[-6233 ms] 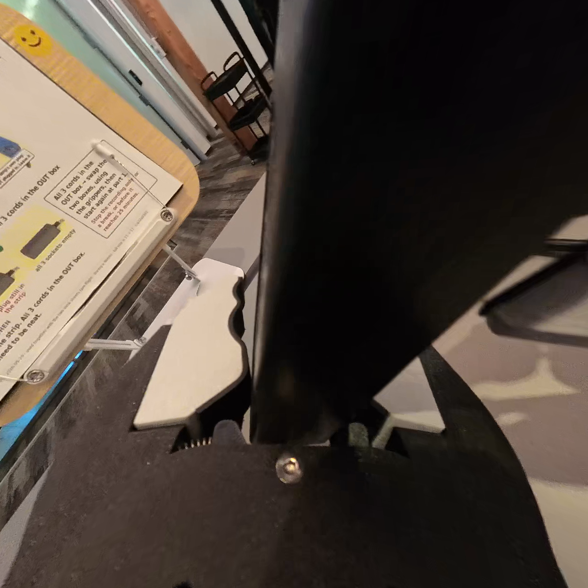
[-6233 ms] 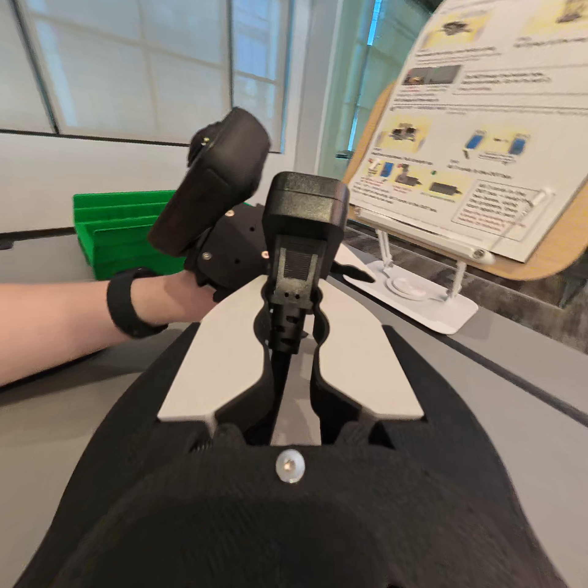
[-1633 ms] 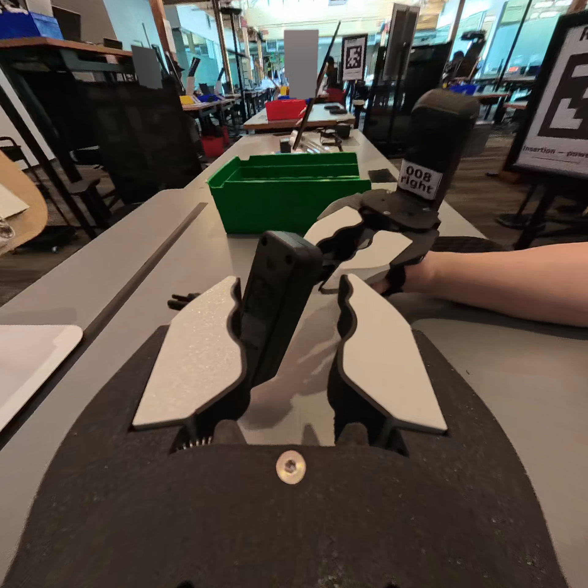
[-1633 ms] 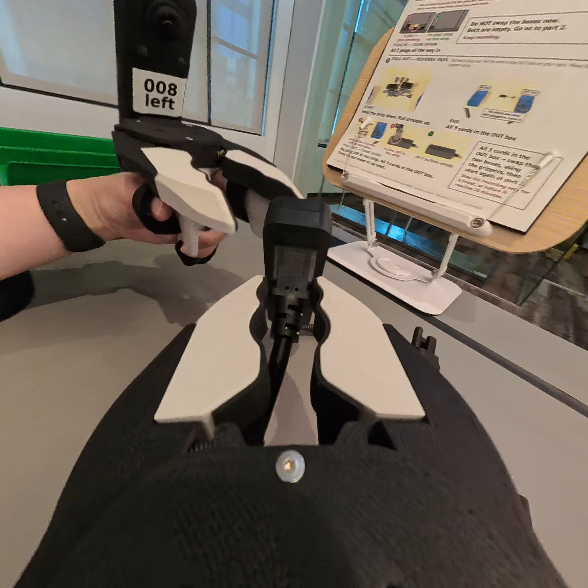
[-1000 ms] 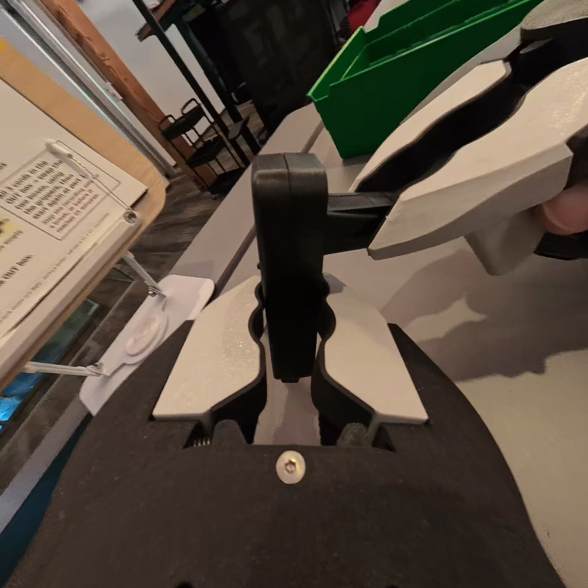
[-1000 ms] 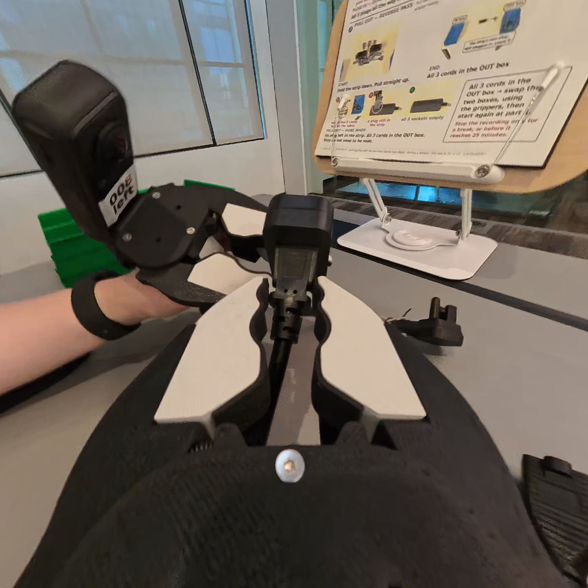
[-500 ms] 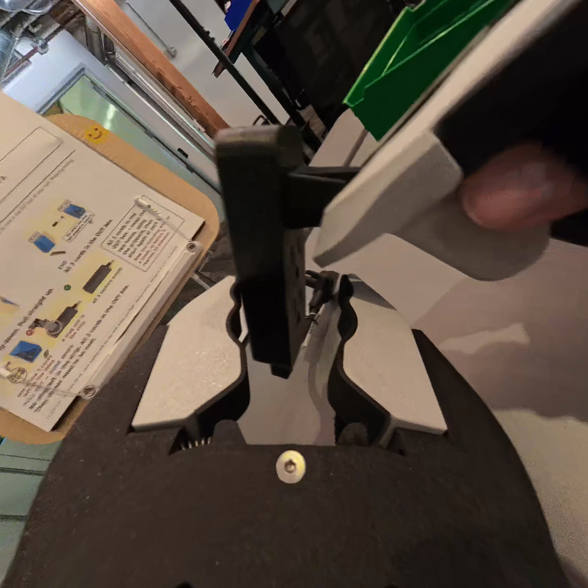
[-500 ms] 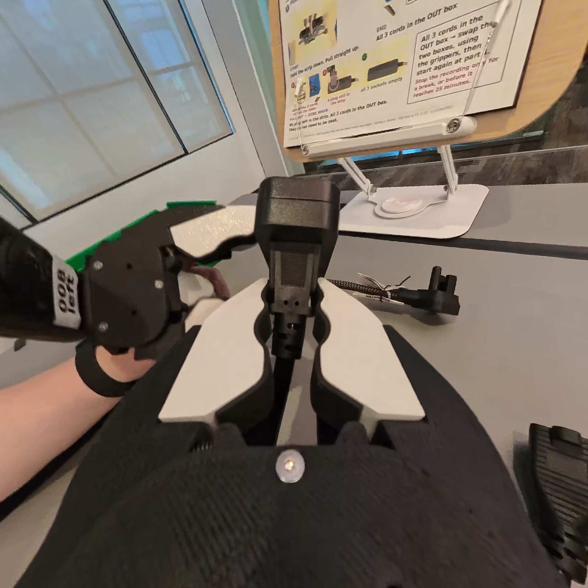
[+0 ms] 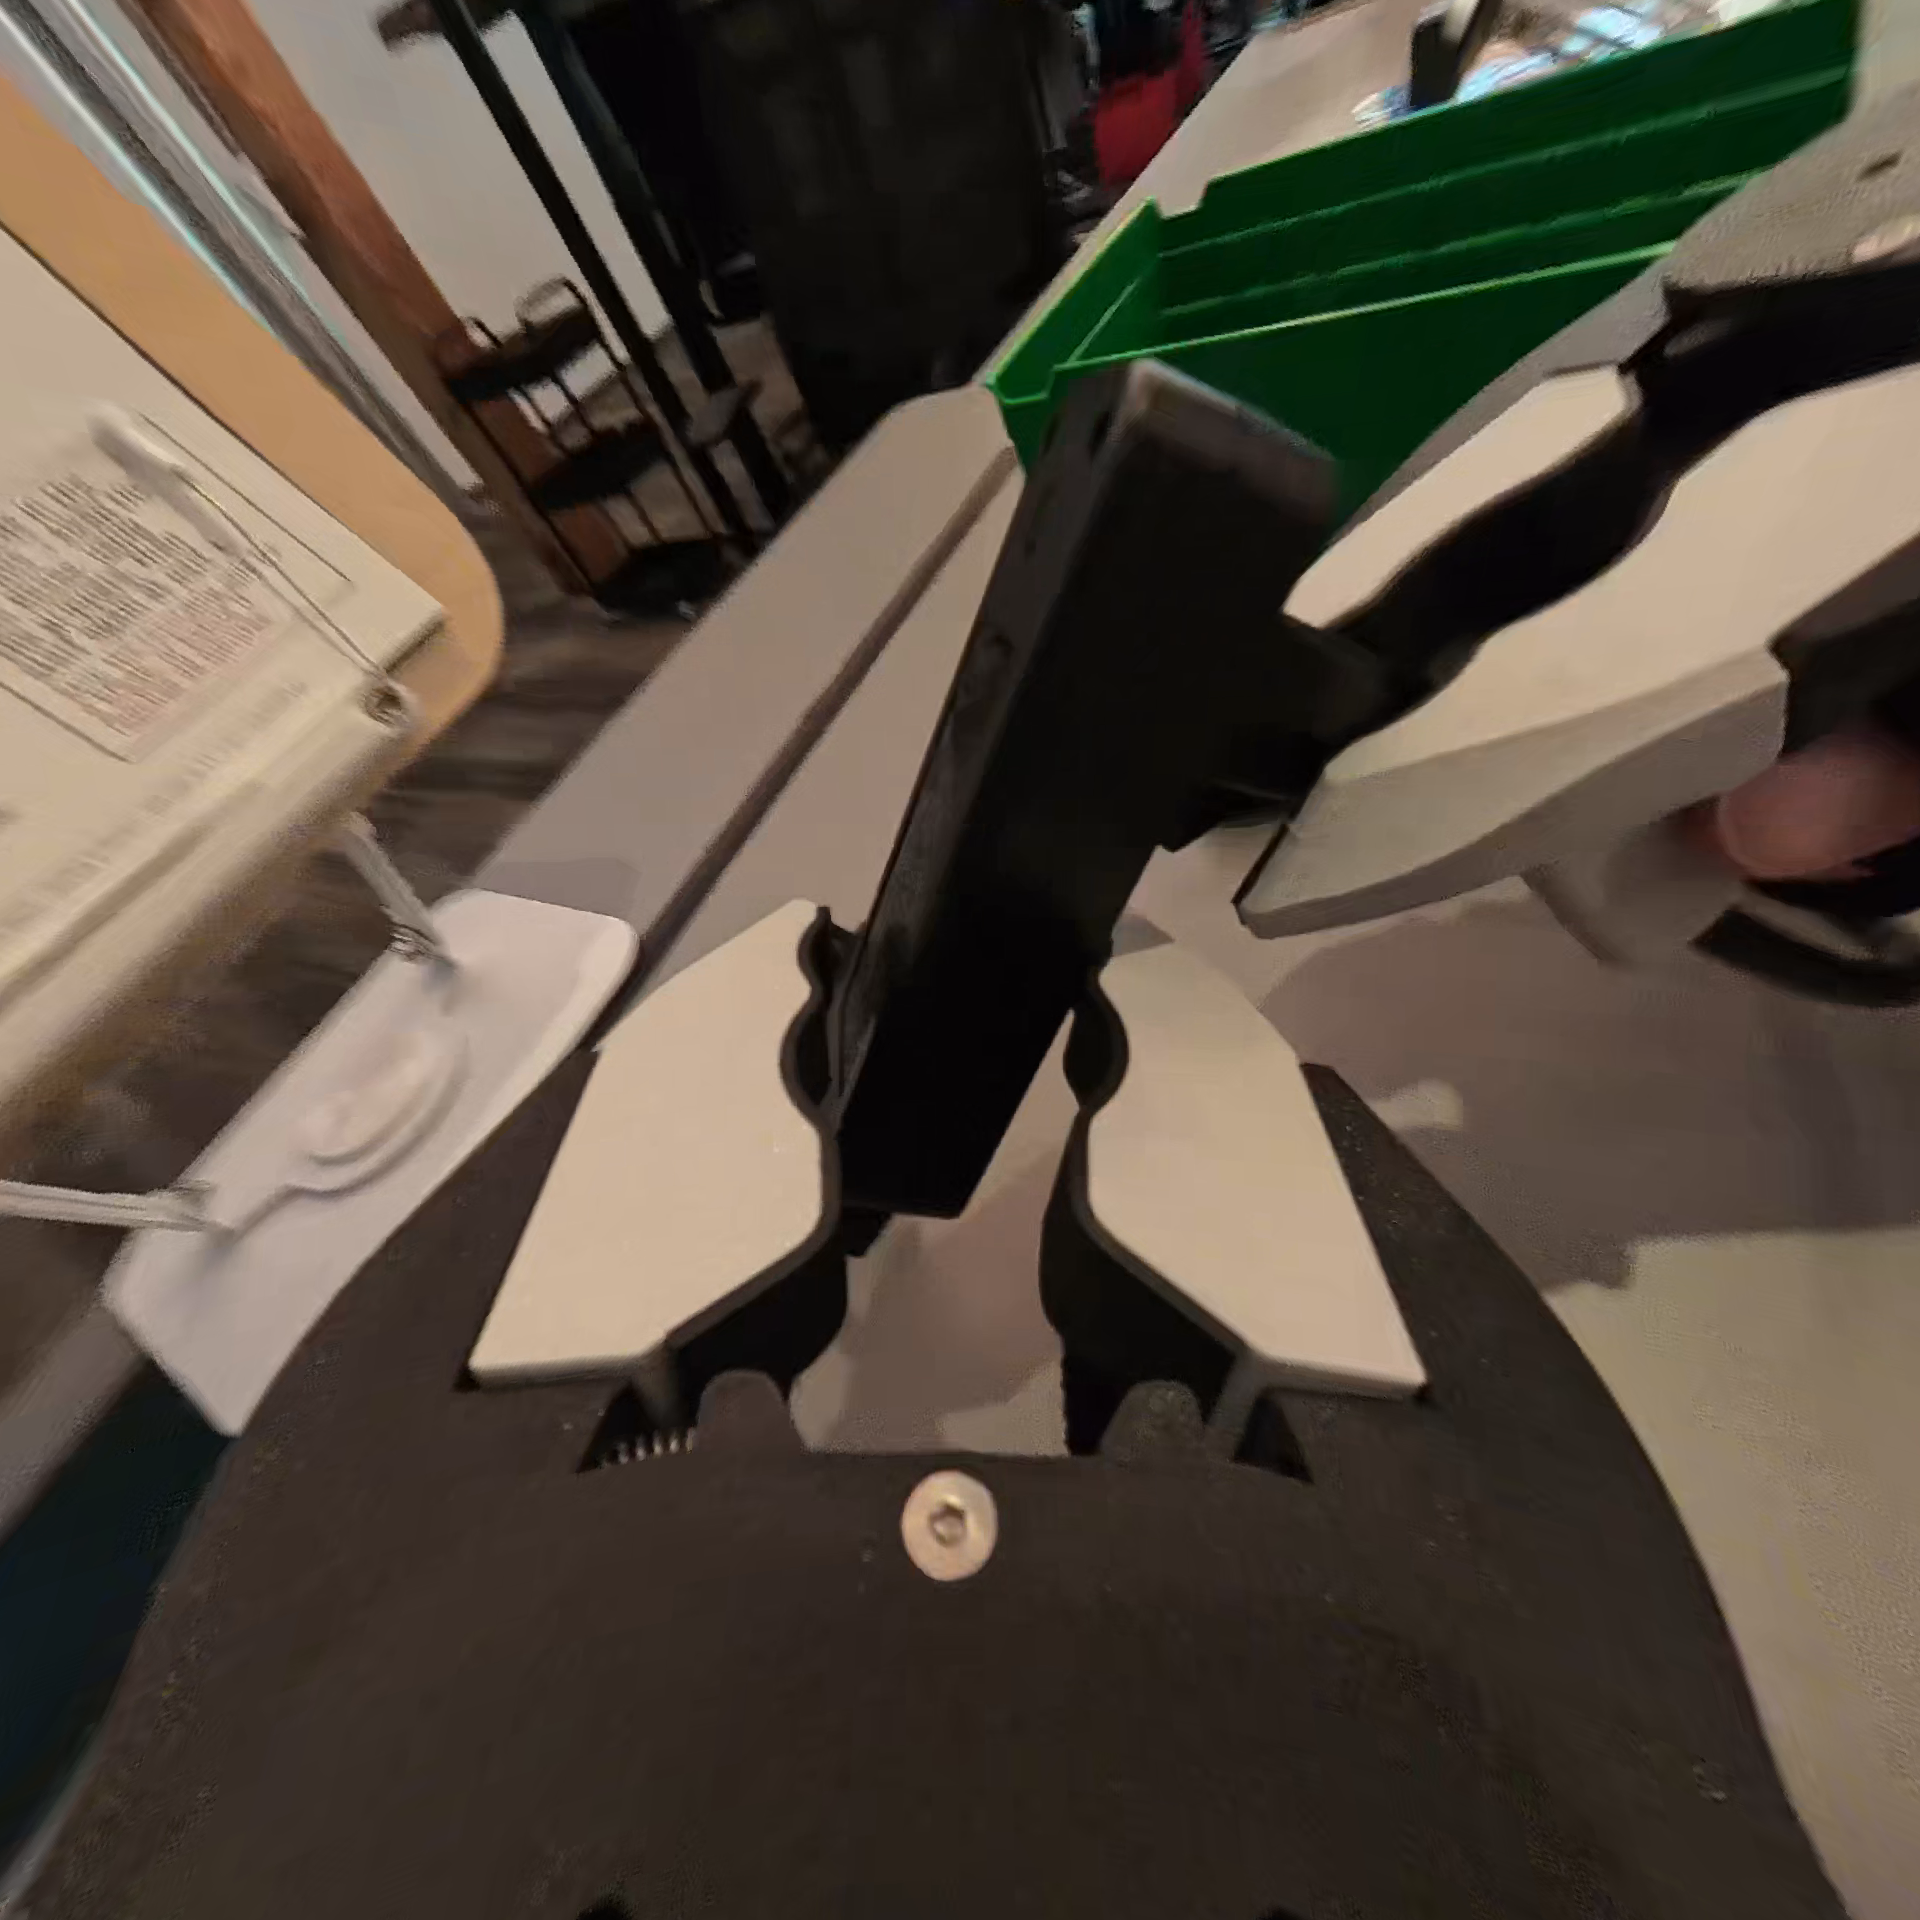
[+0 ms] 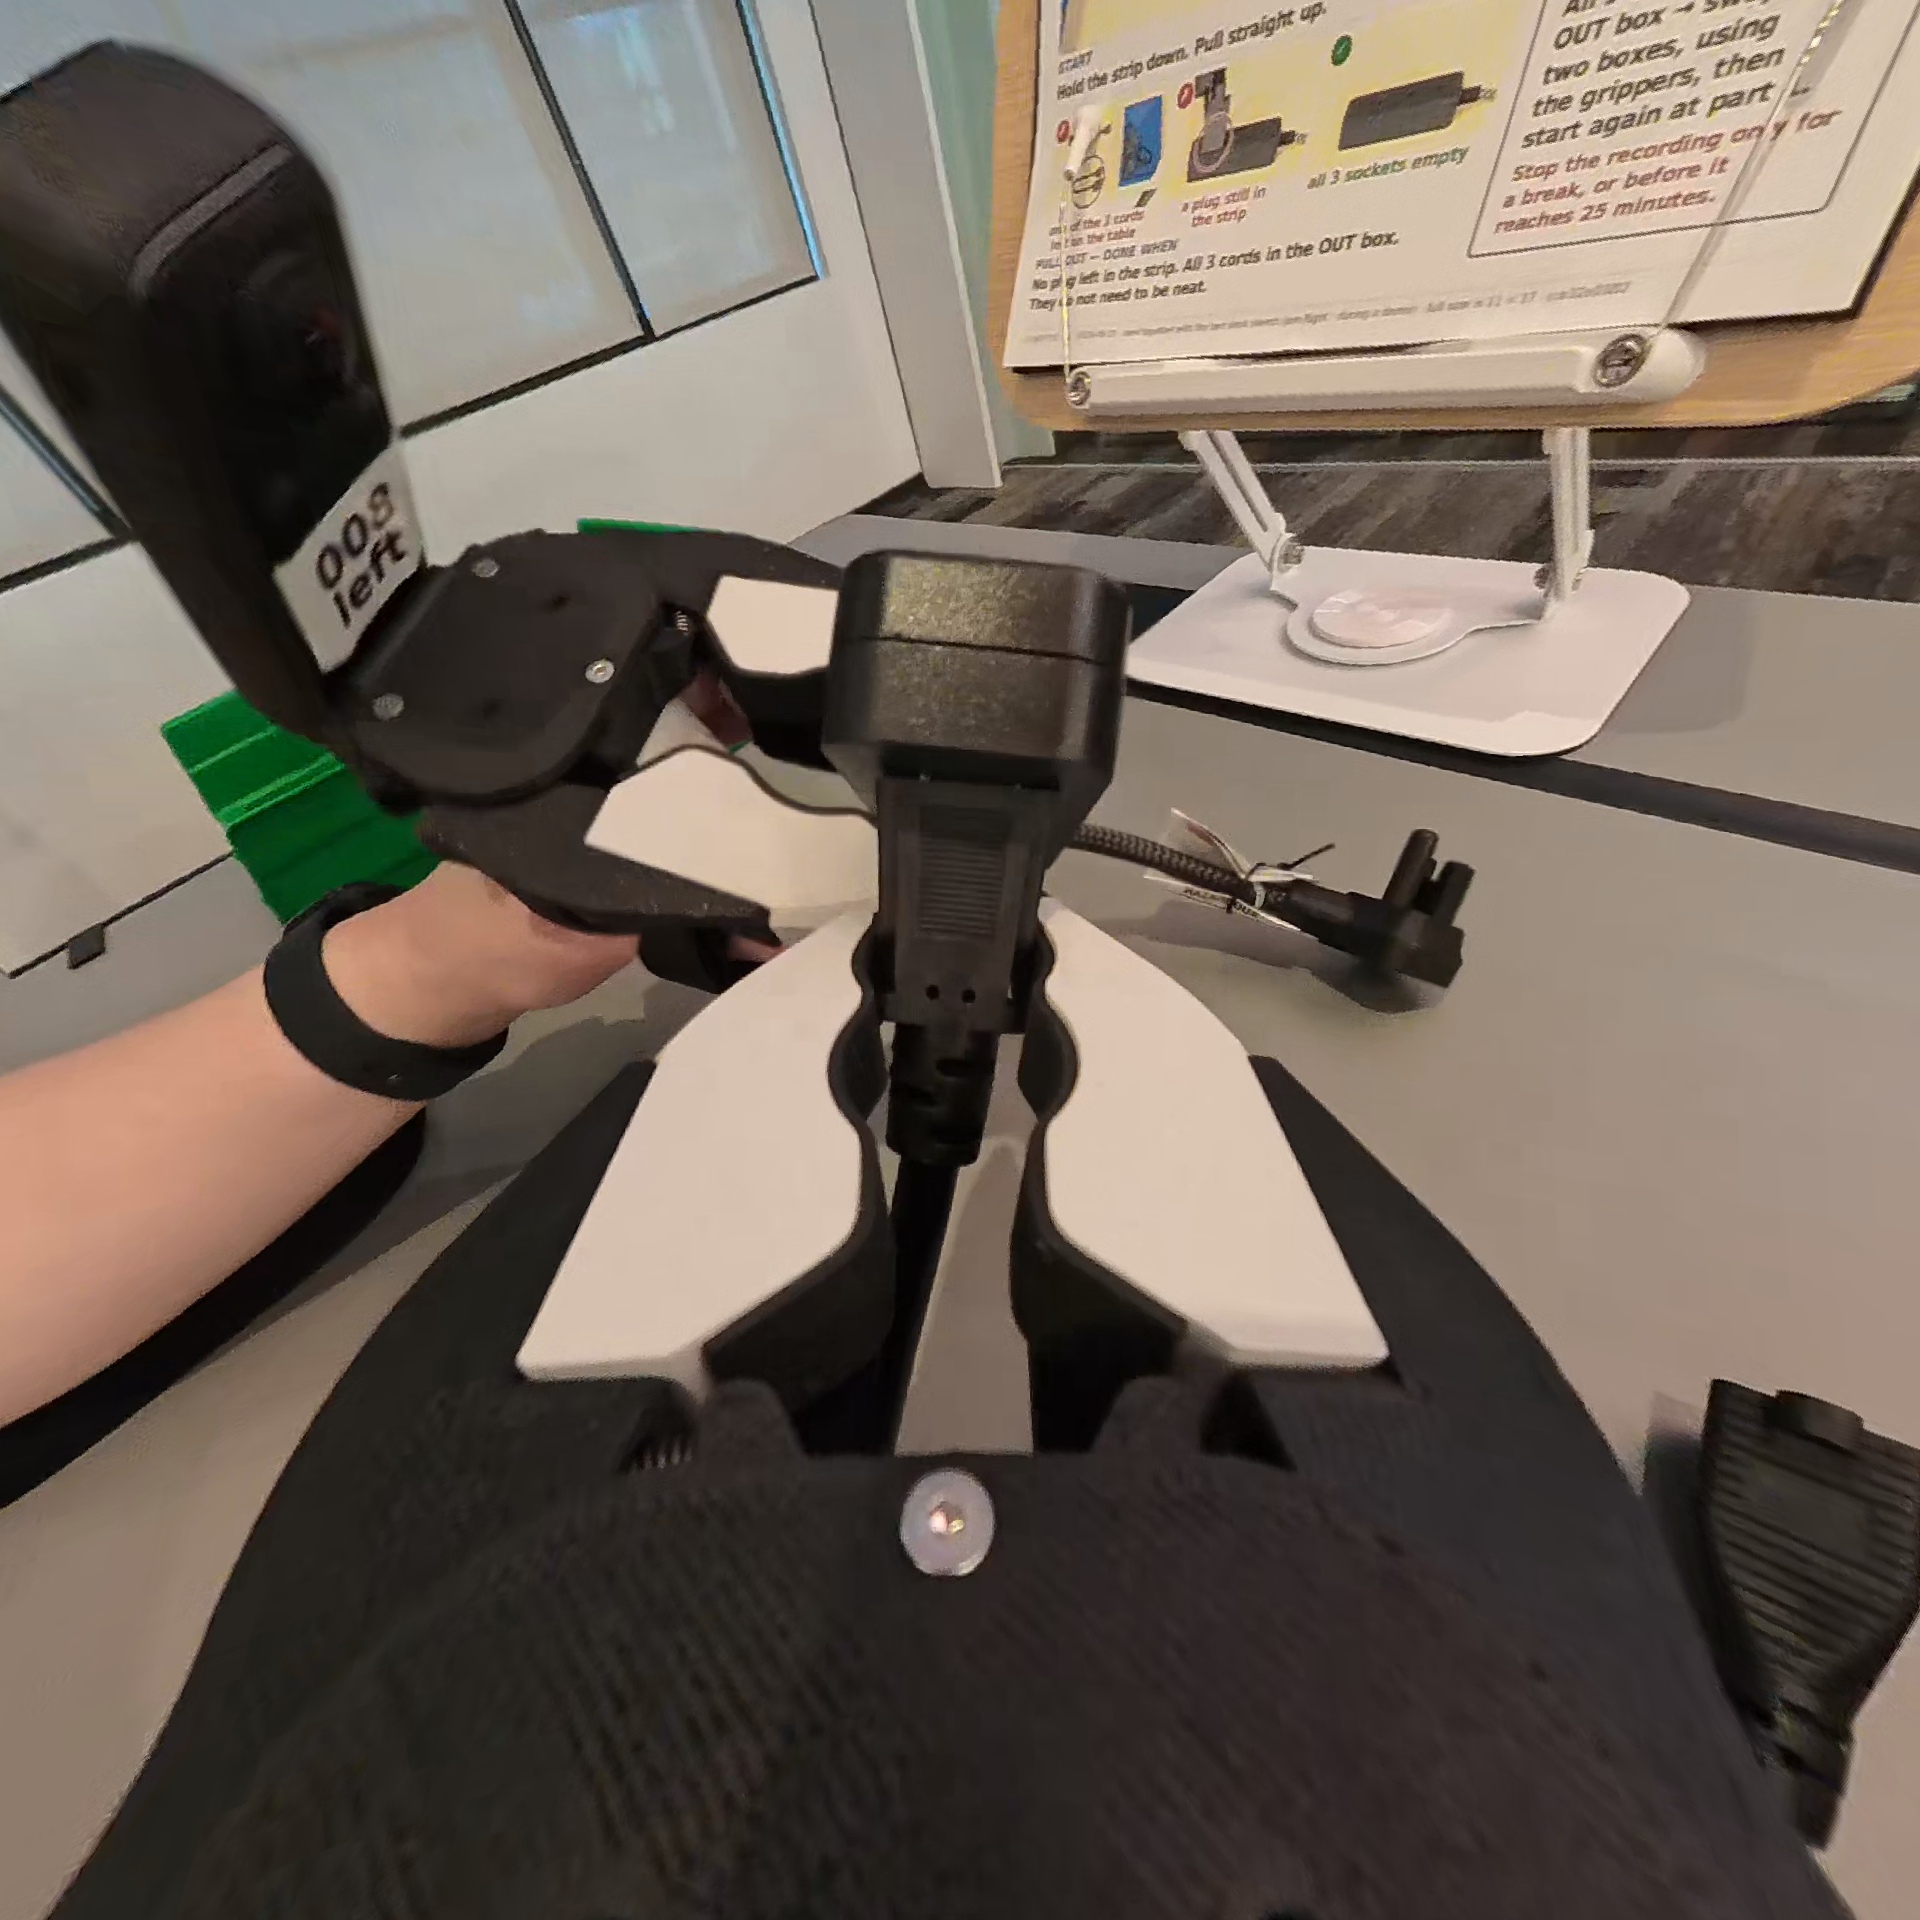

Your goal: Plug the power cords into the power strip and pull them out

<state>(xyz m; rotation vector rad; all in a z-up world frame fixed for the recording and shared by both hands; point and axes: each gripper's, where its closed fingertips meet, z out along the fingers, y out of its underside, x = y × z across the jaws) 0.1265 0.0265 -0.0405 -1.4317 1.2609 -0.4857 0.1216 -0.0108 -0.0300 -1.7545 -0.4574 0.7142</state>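
Beyond our grippers sits the green bin (image 9: pixel 1403 332) on the grey table (image 10: pixel 1558 1091). Our left gripper (image 9: pixel 951 1049) has its fingers closed on the black power strip (image 9: pixel 1049 748), held off the table and tilted; our right gripper (image 10: pixel 951 997) clamps the plug (image 10: pixel 951 883) seated in it. We judge this a plug-or-pull step; next needs a straight push or pull along the prongs. A spare cord (image 10: pixel 1351 904) lies ahead-right.

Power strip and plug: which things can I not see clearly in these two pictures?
- Power strip sockets, left wrist view: turned edge-on and blurred.
- Plug prongs, right wrist view: the strip's end covers them, so insertion depth is unclear.
- Left gripper contact with the strip: uncertain.
- Ridged black object, right wrist view: cut by the edge.
- Green bin contents: hidden behind its wall.
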